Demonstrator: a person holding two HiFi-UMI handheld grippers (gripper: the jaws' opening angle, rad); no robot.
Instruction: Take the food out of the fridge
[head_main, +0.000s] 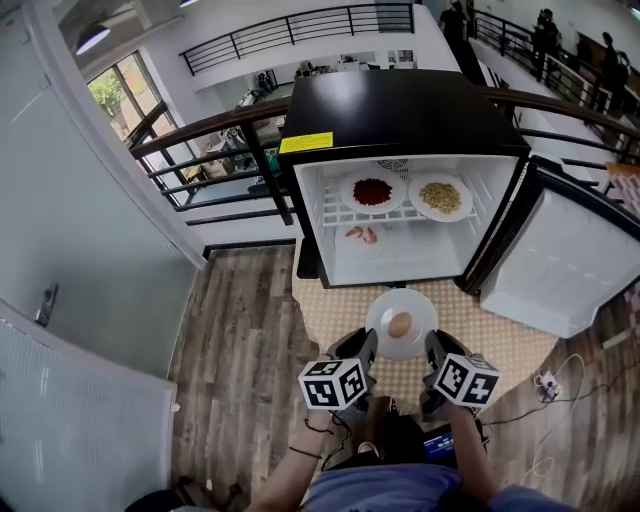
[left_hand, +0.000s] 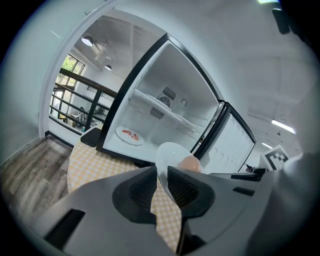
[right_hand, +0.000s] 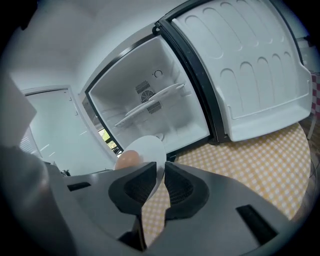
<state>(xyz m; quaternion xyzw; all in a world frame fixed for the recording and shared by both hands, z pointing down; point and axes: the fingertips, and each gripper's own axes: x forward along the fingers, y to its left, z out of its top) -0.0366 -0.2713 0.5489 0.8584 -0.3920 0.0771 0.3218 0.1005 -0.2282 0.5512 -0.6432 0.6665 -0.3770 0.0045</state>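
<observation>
Now the left hand-held gripper (head_main: 368, 346) and right hand-held gripper (head_main: 432, 346) pinch the plate (head_main: 416, 307) by its two sides, out before the fridge (head_main: 400, 110), and a tilt could roll the egg (head_main: 399, 325) off.

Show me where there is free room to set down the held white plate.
Bare: the checked cloth between the open fridge and the held plate, and the fridge floor right of the plate of pink pieces. Crowded: the wire shelf, filled by a plate of red food and a plate of yellow food.
</observation>
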